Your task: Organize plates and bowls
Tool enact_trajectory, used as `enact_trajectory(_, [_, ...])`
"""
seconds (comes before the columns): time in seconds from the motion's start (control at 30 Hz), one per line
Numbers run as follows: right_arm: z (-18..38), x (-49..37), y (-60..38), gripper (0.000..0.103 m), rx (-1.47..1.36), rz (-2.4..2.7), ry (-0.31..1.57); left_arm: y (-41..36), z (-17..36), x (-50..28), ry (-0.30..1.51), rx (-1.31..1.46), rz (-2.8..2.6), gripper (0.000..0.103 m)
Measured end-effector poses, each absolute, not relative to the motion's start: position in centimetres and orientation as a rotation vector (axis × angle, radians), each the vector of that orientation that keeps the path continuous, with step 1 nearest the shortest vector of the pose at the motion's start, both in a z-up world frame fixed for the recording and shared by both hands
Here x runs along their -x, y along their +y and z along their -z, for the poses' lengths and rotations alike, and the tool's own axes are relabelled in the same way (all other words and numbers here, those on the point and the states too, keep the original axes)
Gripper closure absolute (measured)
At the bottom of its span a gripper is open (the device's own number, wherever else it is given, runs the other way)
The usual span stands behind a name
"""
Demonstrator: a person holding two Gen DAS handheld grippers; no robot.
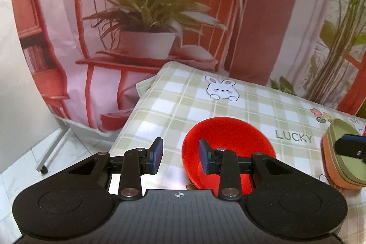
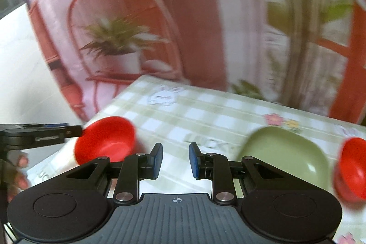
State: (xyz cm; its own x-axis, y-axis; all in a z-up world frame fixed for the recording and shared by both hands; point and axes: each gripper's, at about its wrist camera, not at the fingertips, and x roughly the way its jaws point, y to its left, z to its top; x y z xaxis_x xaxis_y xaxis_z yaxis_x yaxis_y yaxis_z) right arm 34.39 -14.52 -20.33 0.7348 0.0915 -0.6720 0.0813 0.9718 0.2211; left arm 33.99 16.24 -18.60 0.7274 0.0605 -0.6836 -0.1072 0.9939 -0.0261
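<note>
On a green checked tabletop (image 1: 173, 102), the left claw (image 1: 180, 156) stands apart, empty, its right finger over a glossy red plastic bowl (image 1: 228, 136). The right claw (image 2: 175, 159), also apart and empty, hovers beside a pale green plate (image 2: 286, 152). Next, probably: close on the bowl's rim.

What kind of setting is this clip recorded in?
Probably a staged home-style setup, not a real kitchen: a table under a checked bunny tablecloth, a printed backdrop of a potted plant on a stand, and a tiled floor.
</note>
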Motion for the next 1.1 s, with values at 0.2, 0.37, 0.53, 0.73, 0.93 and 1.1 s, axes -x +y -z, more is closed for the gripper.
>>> enact_trajectory(0.2, [21.2,-36.7,-11.7,0.082,-0.231,-0.091,0.759,16.7,20.0,-34.7,0.763,0.089,-0.097,0.067])
enact_trajectory(0.37, [22.5,-38.2,-10.3,0.082,-0.209,-0.120,0.799,16.5,20.6,-34.5,0.775,0.090,-0.091,0.084])
enact_trajectory(0.53, [24.1,-39.1,-9.8,0.092,-0.239,-0.118,0.844,16.4,21.1,-34.0,0.788,0.101,-0.075,0.092])
enact_trajectory(0.73, [24.0,-37.9,-10.5,0.093,-0.298,-0.109,0.845,16.0,20.8,-33.4,0.800,0.113,-0.078,0.093])
enact_trajectory(0.93, [22.9,-35.5,-11.5,0.093,-0.335,-0.069,0.831,14.2,19.6,-32.0,0.787,0.089,-0.061,0.093])
enact_trajectory(1.1, [21.2,-32.6,-13.1,0.094,-0.359,-0.032,0.781,12.0,18.6,-30.7,0.787,0.067,-0.033,0.092])
